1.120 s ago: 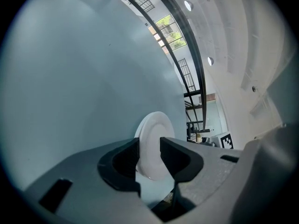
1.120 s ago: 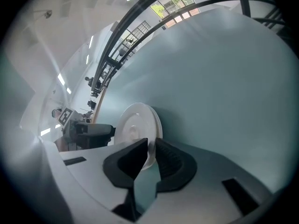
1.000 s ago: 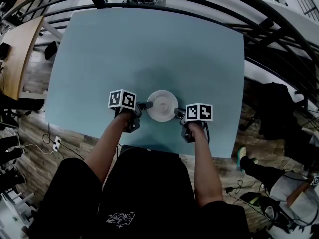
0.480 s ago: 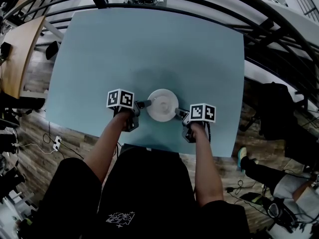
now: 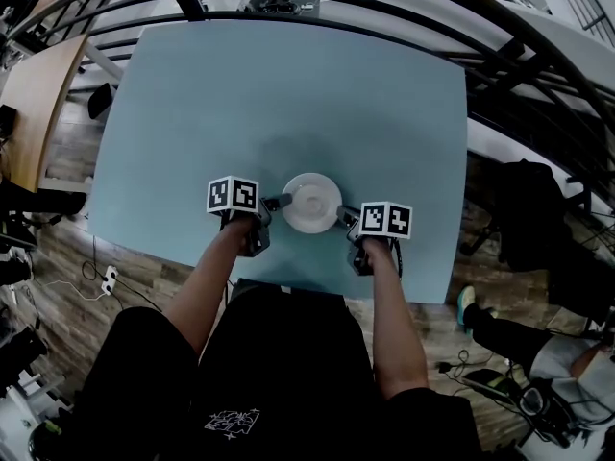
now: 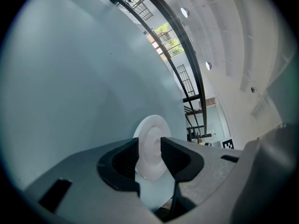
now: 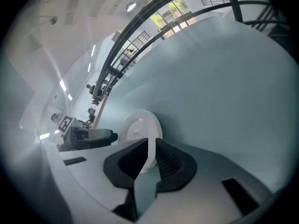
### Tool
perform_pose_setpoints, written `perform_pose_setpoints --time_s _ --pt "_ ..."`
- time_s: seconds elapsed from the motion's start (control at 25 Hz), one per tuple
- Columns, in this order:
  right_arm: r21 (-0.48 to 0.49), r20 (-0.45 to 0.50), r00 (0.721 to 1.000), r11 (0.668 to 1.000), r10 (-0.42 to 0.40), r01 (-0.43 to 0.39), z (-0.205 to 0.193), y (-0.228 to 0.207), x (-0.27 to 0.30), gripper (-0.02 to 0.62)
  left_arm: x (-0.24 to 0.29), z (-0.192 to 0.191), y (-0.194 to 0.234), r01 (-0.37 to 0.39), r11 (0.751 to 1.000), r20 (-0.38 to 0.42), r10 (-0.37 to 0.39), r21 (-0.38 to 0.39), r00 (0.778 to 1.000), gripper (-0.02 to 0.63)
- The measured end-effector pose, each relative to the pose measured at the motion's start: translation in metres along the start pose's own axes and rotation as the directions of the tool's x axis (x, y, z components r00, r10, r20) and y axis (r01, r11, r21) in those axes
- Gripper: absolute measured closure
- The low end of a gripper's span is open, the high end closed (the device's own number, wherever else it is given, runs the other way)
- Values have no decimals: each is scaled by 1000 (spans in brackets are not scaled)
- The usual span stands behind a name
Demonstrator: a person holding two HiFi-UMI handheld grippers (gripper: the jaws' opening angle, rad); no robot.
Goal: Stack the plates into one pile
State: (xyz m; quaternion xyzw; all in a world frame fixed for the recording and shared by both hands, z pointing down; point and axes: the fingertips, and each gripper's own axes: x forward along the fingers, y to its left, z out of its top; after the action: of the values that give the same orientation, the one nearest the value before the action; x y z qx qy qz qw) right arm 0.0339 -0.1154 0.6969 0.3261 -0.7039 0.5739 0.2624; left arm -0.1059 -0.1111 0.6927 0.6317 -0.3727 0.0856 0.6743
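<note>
A pale blue table (image 5: 240, 94) fills most of the head view, with a dark curved railing (image 5: 404, 12) beyond its far edge and wood flooring (image 5: 67, 248) to its left. The person's bare forearms (image 5: 207, 286) reach in from the near edge, one to each side of a white plate (image 5: 311, 203), which rests on the table near that edge and about midway along it. Whether this is a single plate or several nested together cannot be told from here.

The left gripper (image 5: 277, 203) meets the plate's left rim. In the left gripper view its jaws stand apart with the rim in the gap, and the pads do not seem to press on it. The right gripper (image 5: 343, 216) is at the plate's right rim. Its jaws have just been closing, and the right gripper view shows them drawn narrow and pinching the rim. A marker cube (image 5: 233, 196) tops each gripper.
</note>
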Motion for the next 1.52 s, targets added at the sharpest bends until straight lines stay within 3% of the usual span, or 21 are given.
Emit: perform_pose_setpoints --time_s 0.24,0.48,0.72,0.8,0.88,1.04,1.24,1.4,1.52 --pt "-12 29 999 1000 -20 20 6 -8 -7 566 3 3 -4 11 1000 34 -11 -5 999 476" --pt "-55 67 998 999 5 -2 8 1 -18 568 -10 4 -10 -6 999 56 4 45 998 476" --pt "-139 138 987 988 84 -64 13 30 -42 586 -37 -1 -33 -60 982 102 42 179 994 503" --pt "-191 176 980 980 97 -62 18 41 -49 588 -49 1 -41 -91 969 139 60 229 988 564" --pt "-245 232 965 968 120 -61 24 55 -58 589 -61 5 -51 -103 960 188 54 261 981 583" --pt "-323 367 914 945 172 -49 37 90 -88 589 -87 8 -75 -123 928 257 30 351 966 588" --pt "-384 528 823 923 209 13 56 132 -136 589 -126 26 -111 -186 853 378 -13 487 926 594" --pt "-433 648 730 893 215 122 73 166 -178 589 -169 46 -148 -222 798 480 -95 560 872 598" --pt "-445 720 664 869 203 218 85 190 -205 589 -202 64 -178 -273 741 547 -149 613 823 598"
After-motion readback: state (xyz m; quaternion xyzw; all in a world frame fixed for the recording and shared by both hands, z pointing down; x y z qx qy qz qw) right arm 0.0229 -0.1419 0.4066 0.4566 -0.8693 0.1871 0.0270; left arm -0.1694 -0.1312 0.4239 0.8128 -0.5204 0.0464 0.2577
